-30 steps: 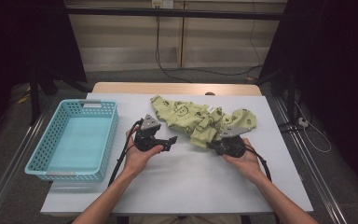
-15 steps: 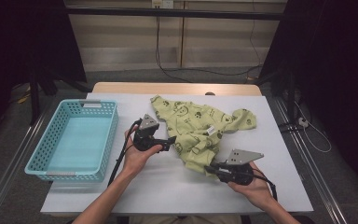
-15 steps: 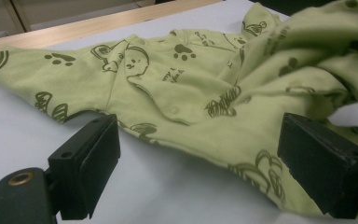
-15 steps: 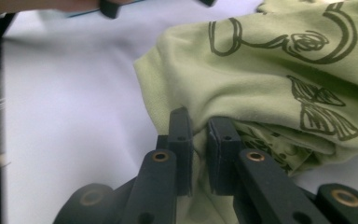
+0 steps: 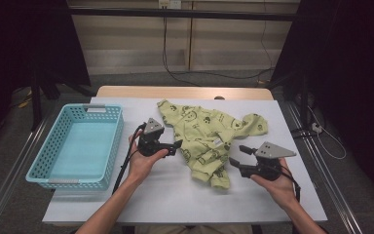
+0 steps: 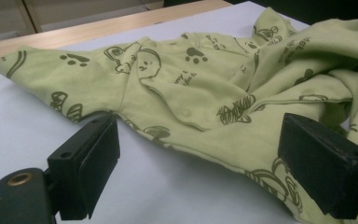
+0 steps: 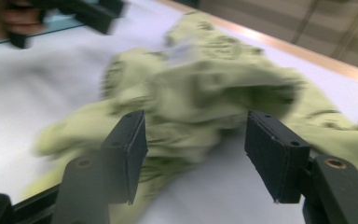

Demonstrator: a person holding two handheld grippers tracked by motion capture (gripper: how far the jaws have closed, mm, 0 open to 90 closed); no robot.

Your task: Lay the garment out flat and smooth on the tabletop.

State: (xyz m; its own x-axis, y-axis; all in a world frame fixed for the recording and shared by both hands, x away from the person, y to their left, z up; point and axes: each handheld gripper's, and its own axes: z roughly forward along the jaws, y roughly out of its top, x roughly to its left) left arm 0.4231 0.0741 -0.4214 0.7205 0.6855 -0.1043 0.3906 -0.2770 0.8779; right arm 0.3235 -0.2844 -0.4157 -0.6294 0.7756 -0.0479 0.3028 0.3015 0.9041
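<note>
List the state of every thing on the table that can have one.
Green baby garment: crumpled, lying loose on the table, not folded.
Blue basket: upright, nothing inside.
Left gripper: open at the garment's edge, gripping nothing.
Right gripper: jaws have just been opening; clear of the garment, holding nothing.

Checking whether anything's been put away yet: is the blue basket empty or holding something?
Empty: the basket shows only its bare floor, and the green garment lies crumpled on the table beside it.
</note>
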